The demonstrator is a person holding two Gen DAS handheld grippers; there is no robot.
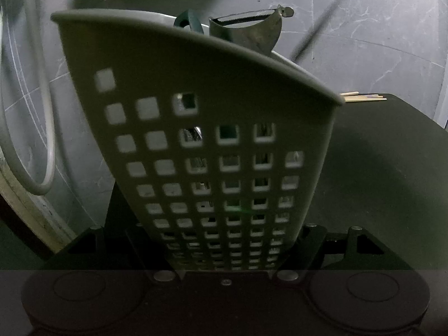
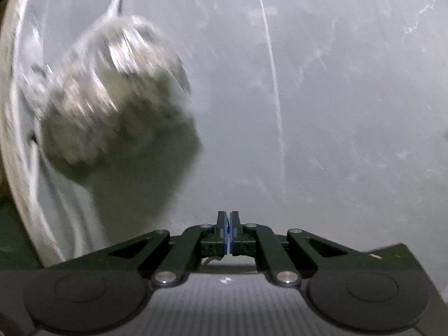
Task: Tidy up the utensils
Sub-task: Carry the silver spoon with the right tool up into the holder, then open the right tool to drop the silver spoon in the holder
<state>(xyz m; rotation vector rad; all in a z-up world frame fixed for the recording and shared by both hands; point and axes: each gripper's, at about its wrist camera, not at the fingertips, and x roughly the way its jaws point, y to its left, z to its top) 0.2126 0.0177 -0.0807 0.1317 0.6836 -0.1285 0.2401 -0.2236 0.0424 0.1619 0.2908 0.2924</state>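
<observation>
Left hand-held gripper clamping caddy, upright, leaning left

The basket is pale grey-green with a grid of square holes. A dark teal handle and a dull silver peeler rise above its rim. The desk is black, the floor grey with white veins.

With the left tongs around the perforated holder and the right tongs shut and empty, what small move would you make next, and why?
Probably bring the right tongs, shut with nothing between them, toward the wooden sticks lying on the dark table beside the holder. The left tongs steady that holder, which already contains a metal peeler, so the sticks look like the remaining loose utensils.
</observation>
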